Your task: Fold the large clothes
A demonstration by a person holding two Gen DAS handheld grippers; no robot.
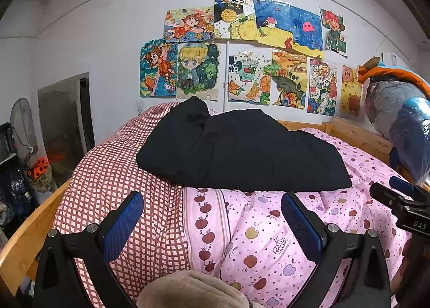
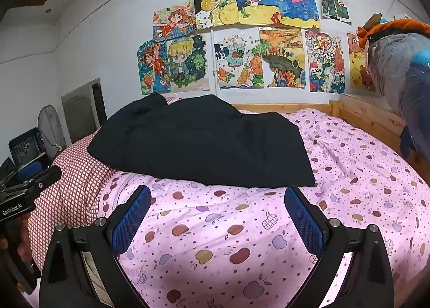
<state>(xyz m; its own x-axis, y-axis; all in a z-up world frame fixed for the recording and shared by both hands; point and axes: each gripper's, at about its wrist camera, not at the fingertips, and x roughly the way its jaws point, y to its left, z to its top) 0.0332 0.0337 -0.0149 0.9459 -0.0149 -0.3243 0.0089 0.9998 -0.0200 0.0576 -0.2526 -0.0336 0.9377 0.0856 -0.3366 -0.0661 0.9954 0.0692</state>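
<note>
A black garment [image 1: 239, 149] [image 2: 204, 144] lies folded into a thick rectangle on the bed, part on the red checked quilt [image 1: 113, 179] and part on the pink apple-print cover [image 2: 349, 168]. My left gripper [image 1: 212, 200] hangs open just short of the garment's near edge, nothing between its blue pads. My right gripper [image 2: 217, 195] is open too, at the near edge toward the garment's right end, empty. In the left wrist view the right gripper's body shows at the right edge; in the right wrist view the left gripper's body shows at the left edge.
A wooden bed frame [image 2: 371, 117] runs along the back and right. Stuffed plastic bags [image 1: 403, 120] [image 2: 403, 66] sit on the right rail. Children's drawings [image 1: 242, 52] cover the wall. A fan [image 1: 22, 130], crates and clutter stand left of the bed. A beige fleece item [image 1: 193, 292] lies below my left gripper.
</note>
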